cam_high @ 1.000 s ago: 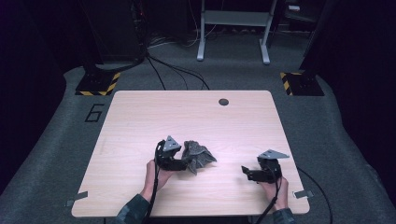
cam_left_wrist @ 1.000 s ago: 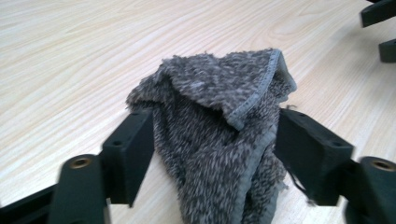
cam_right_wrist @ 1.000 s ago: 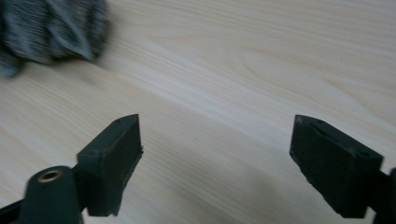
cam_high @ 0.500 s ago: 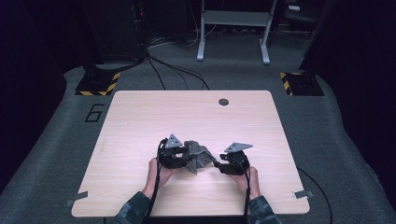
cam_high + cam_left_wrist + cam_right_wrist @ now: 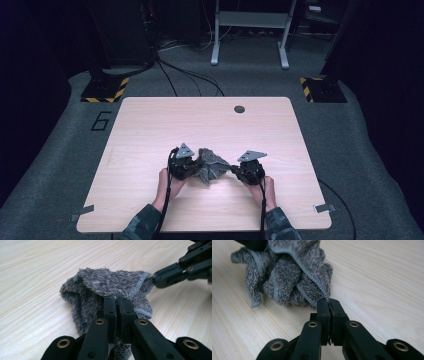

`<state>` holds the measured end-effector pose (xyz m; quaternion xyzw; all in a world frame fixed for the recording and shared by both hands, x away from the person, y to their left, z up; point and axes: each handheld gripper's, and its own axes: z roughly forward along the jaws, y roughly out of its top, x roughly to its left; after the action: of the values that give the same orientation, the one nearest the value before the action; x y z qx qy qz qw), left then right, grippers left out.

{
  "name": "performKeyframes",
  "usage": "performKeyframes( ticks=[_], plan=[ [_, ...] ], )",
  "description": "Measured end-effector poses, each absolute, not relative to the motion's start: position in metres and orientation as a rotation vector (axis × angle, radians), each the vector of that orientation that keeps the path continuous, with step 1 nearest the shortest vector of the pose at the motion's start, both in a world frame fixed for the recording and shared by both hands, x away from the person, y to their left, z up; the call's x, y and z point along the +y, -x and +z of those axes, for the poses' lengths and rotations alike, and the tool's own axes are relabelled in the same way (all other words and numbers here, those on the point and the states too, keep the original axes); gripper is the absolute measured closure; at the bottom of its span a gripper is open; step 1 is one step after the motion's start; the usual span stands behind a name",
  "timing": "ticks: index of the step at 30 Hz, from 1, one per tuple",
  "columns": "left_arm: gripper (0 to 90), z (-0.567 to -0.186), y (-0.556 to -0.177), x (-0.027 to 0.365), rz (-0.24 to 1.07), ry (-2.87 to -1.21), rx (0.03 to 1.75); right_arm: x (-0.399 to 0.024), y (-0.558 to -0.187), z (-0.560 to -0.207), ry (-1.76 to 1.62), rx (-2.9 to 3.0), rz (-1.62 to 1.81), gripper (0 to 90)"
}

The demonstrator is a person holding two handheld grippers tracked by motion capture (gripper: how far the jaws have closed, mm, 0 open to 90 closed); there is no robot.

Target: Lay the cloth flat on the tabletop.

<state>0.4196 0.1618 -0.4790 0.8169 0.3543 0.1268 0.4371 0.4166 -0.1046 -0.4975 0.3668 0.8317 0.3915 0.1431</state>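
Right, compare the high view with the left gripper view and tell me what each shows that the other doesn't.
High view: the whole light wooden table, its round dark hole, both forearms and the grey carpet floor. Left gripper view: the left gripper shut on a fold of the fuzzy grey crumpled cloth, and its stitched hem. Both show the cloth, tabletop and the right gripper pinching the cloth's far edge.

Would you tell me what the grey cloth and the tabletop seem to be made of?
The grey cloth looks like soft terry or microfibre: fuzzy mottled pile, stitched hem. The tabletop looks like pale wood-grain laminate, perhaps veneer: smooth, matte, with fine straight grain lines.
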Motion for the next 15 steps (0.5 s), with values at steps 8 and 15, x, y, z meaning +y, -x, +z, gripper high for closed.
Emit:
performKeyframes(
  ticks=[8, 15],
  plan=[
    [86.6, -0.47, -0.418, 0.169, 0.349, -2.008, 0.873, -0.111, -0.412, -0.476, -1.017, 2.33, 1.167, 88.2],
    [86.8, -0.454, -0.417, 0.175, 0.379, -1.978, 0.863, -0.113, -0.41, -0.457, -0.986, 2.296, 1.191, 88.4]
  ],
)
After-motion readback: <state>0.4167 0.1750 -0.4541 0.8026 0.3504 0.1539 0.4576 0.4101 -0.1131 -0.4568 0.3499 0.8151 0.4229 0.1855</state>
